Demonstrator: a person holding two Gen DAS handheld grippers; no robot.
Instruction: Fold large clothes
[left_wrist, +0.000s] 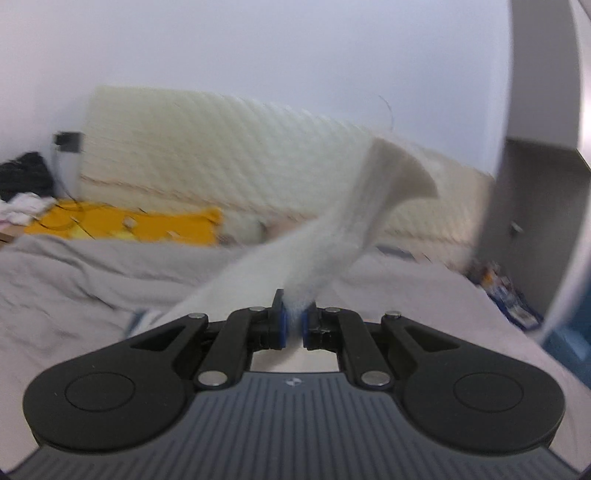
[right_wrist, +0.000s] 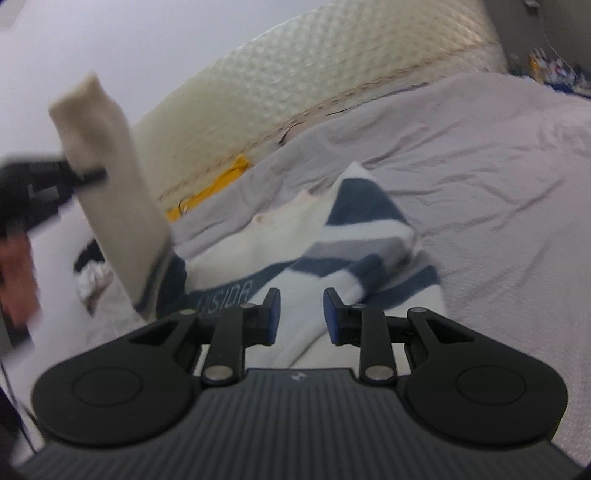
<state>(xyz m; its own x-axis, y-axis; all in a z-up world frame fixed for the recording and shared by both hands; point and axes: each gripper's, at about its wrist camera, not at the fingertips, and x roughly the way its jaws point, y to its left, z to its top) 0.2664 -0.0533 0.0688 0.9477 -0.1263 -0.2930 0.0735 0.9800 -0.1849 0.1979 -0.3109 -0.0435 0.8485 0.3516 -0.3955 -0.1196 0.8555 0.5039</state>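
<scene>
A large white sweater with dark blue and grey stripes (right_wrist: 354, 229) lies crumpled on the grey bed sheet (right_wrist: 498, 177). My left gripper (left_wrist: 293, 321) is shut on the sweater's cream sleeve (left_wrist: 354, 221), which rises up from the jaws and flares at its cuff. In the right wrist view that sleeve (right_wrist: 110, 192) is lifted high at the left, held by the left gripper (right_wrist: 81, 173). My right gripper (right_wrist: 301, 314) is open and empty, just above the sweater's near edge.
A cream quilted headboard (left_wrist: 229, 162) runs along the far side of the bed. A yellow cloth (left_wrist: 147, 225) lies beside it. Dark and white clothes (left_wrist: 22, 192) are piled at far left. A grey cabinet (left_wrist: 539, 192) stands at the right.
</scene>
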